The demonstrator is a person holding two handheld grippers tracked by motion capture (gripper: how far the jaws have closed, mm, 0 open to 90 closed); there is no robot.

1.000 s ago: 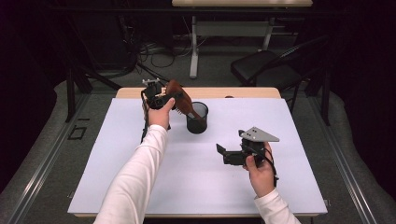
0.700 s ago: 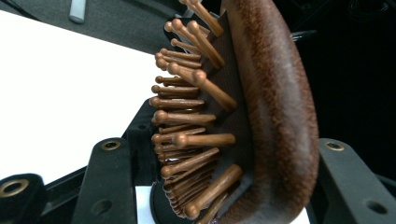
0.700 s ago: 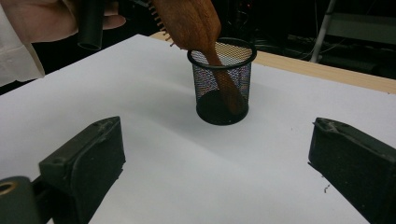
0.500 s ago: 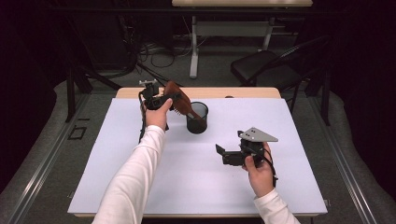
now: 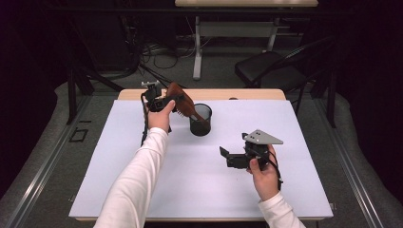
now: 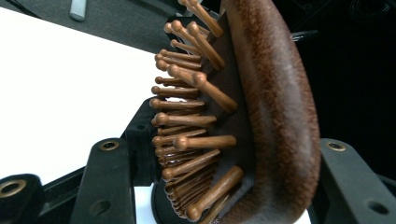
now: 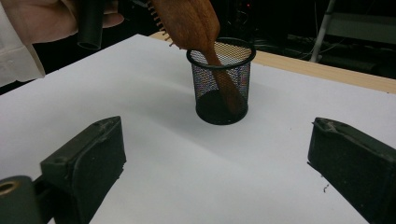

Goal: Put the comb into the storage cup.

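The left gripper (image 5: 172, 100) pinches the head of a wooden hairbrush (image 5: 183, 105), its two black jaws pressed against the brush's sides: in the left gripper view one jaw sits by the bristle face and the other against the smooth brown back (image 6: 280, 112). The jaws are drawn in close, with only the brush between them. The person's left hand (image 5: 159, 118) holds this gripper above the far left part of the table (image 5: 119, 156).

The brush is tilted. Its long axis slants from the head, up and to the left in the high view, down to the handle, which goes into a black mesh cup (image 5: 201, 120). In the right gripper view the handle (image 7: 224, 84) runs down inside the cup (image 7: 222, 88) towards its bottom, while the head leans out over the rim. The bristles face down and towards the person.

The right gripper (image 5: 233, 156) rests low over the table, well apart from the cup, its jaws spread wide with nothing between them.

There is one brush, one cup, and two grippers.
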